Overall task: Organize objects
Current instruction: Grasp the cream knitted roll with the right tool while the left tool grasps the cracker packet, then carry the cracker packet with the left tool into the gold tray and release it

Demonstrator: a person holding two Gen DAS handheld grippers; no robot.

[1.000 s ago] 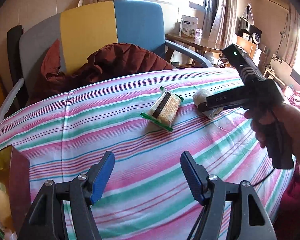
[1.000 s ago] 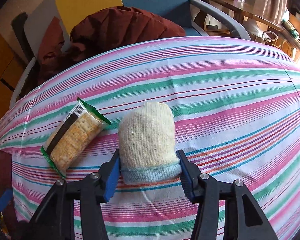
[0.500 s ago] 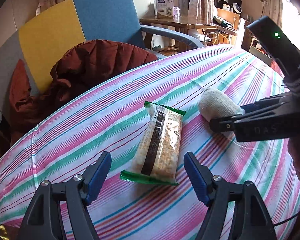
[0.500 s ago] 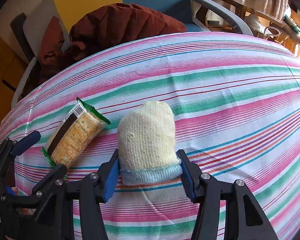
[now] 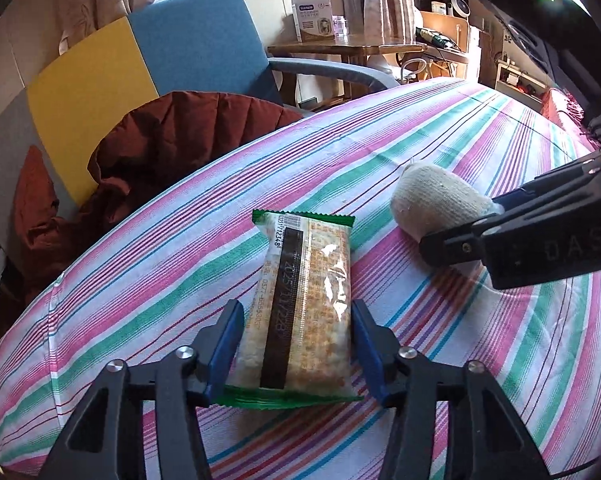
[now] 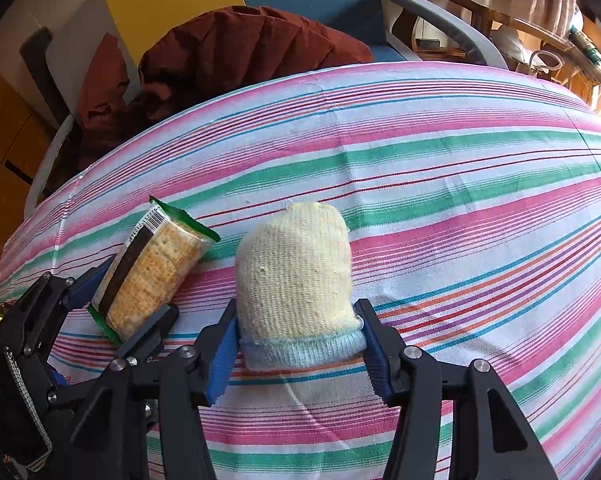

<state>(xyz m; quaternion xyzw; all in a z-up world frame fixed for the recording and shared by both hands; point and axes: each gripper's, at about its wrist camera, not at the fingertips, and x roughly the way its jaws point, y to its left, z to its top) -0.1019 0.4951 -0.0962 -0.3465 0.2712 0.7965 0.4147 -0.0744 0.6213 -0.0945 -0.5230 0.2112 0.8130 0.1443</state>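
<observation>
A cracker packet (image 5: 302,308) with green ends lies on the striped tablecloth (image 5: 180,280). My left gripper (image 5: 298,352) straddles its near end, blue pads touching or nearly touching both sides. It also shows in the right wrist view (image 6: 148,276). A cream knitted sock roll (image 6: 294,276) with a pale blue cuff lies to the packet's right. My right gripper (image 6: 298,354) is shut on its cuff end. The roll shows in the left wrist view (image 5: 436,204) with the right gripper's fingers (image 5: 500,236) on it.
A blue, yellow and grey armchair (image 5: 160,52) with a dark red jacket (image 5: 172,140) stands behind the table's far edge. A wooden side table (image 5: 352,46) with a white box (image 5: 312,18) stands further back. The cloth stretches right of the roll.
My left gripper has moved forward over the table until the cracker packet sits between its fingers. My right gripper has stayed on the sock roll.
</observation>
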